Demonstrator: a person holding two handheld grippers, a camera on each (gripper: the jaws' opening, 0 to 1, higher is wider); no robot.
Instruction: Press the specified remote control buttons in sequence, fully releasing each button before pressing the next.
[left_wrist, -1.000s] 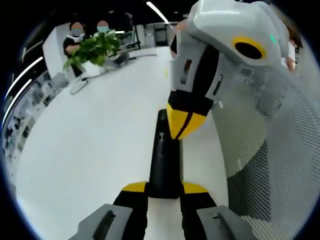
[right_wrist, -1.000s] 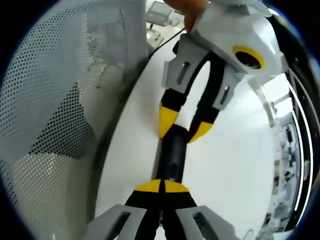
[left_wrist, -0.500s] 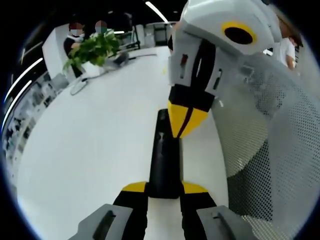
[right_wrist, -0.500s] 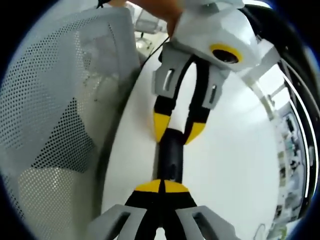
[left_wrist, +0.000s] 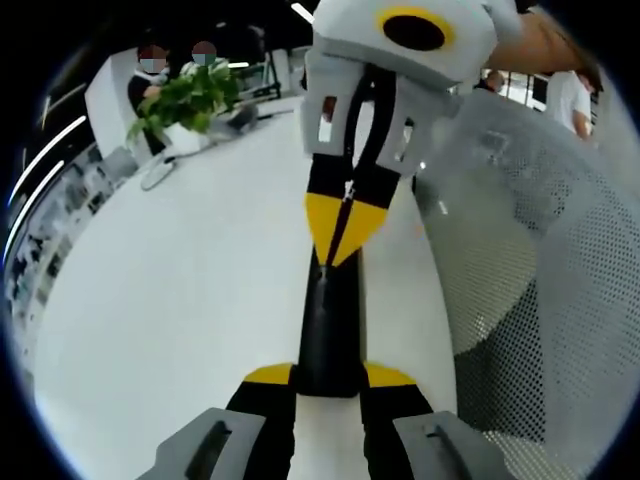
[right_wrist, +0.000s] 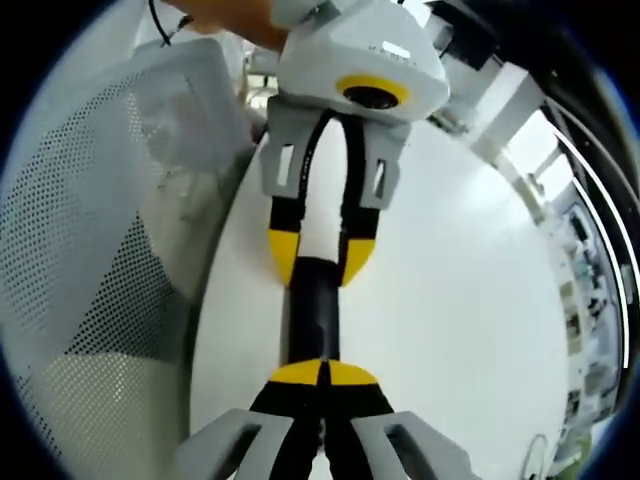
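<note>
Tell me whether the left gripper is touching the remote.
Touching. The left gripper view shows the left gripper with its yellow-tipped jaws closed on both sides of the black remote, no gap visible.

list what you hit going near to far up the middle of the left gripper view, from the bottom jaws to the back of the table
left hand-held gripper shut on the black remote control → right hand-held gripper, shut tips at the remote's far end → white table → potted plant at the far edge

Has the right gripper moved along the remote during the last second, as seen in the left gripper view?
Yes. Against the remote, which the left gripper holds steady, the right gripper has swung leftward across it, and its shut yellow tip now lies over the remote's far end.
</note>
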